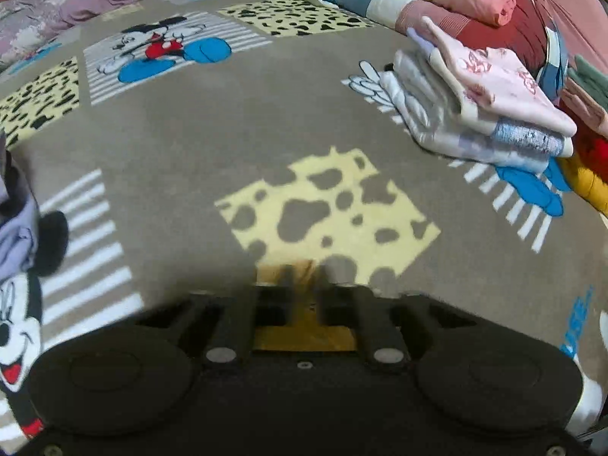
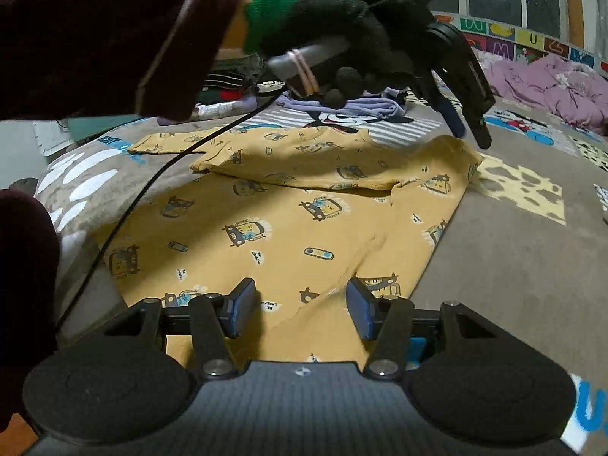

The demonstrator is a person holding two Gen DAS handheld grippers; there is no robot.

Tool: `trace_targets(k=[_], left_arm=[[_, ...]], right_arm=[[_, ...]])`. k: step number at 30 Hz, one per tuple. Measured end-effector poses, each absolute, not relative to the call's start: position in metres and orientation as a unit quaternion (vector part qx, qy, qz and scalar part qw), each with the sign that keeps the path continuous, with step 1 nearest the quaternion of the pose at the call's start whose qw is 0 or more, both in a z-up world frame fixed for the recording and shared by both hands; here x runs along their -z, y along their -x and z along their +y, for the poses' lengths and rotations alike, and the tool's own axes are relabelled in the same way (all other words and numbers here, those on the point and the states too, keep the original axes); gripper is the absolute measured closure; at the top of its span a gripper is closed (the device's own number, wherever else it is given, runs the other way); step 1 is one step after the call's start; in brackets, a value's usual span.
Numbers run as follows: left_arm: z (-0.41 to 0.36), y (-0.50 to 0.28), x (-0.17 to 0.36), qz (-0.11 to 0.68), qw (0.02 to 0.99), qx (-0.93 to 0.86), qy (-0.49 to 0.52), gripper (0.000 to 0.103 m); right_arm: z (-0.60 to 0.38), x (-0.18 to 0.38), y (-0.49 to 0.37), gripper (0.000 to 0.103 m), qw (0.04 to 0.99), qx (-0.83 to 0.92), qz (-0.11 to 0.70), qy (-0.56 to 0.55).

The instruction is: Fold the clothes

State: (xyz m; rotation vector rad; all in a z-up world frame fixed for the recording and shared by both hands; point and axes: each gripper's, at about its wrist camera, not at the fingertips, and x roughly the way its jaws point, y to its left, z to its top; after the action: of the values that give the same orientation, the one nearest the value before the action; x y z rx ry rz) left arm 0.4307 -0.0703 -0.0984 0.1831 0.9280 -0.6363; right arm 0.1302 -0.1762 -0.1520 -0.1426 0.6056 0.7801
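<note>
A yellow child's garment with car prints (image 2: 288,224) lies partly folded on the Mickey Mouse blanket (image 2: 524,266). My left gripper (image 1: 304,285) is shut on a fold of the yellow cloth (image 1: 300,271); in the right wrist view it (image 2: 471,133) holds the garment's far corner lifted. My right gripper (image 2: 302,304) is open, its blue pads (image 2: 243,304) just above the garment's near edge, holding nothing.
A stack of folded clothes (image 1: 478,114) sits at the right of the blanket, with a heap of bundled fabrics (image 1: 494,3) behind. A lilac garment (image 2: 361,104) lies beyond the yellow one. A purple duvet (image 2: 547,87) lies at the back. A black cable (image 2: 152,186) crosses the garment.
</note>
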Motion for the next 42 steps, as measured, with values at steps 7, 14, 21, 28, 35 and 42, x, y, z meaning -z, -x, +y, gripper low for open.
trace_targets(k=[7,14,21,28,35,42], left_arm=[[-0.028,-0.425,0.106,0.418,0.868,0.262,0.053,0.103],[0.014,-0.418,0.113,0.387,0.875,0.217,0.191,0.094],[-0.007,-0.405,0.101,0.391,0.881,0.262,0.056,0.069],[-0.007,-0.39,0.111,0.388,0.884,0.261,0.021,0.102],[-0.011,-0.395,0.126,0.415,0.886,0.203,0.04,0.102],[-0.026,-0.391,0.118,0.404,0.898,0.175,-0.02,0.092]], right_arm=[[-0.181,0.153,-0.129,0.049,0.875,-0.378,0.298,0.049],[-0.184,0.153,-0.127,0.048,0.876,-0.376,0.298,0.042],[-0.187,0.153,-0.128,0.048,0.876,-0.377,0.297,0.03],[-0.186,0.154,-0.128,0.048,0.877,-0.377,0.297,0.03],[-0.187,0.154,-0.128,0.048,0.876,-0.378,0.299,0.026],[-0.187,0.153,-0.128,0.047,0.875,-0.379,0.301,0.028]])
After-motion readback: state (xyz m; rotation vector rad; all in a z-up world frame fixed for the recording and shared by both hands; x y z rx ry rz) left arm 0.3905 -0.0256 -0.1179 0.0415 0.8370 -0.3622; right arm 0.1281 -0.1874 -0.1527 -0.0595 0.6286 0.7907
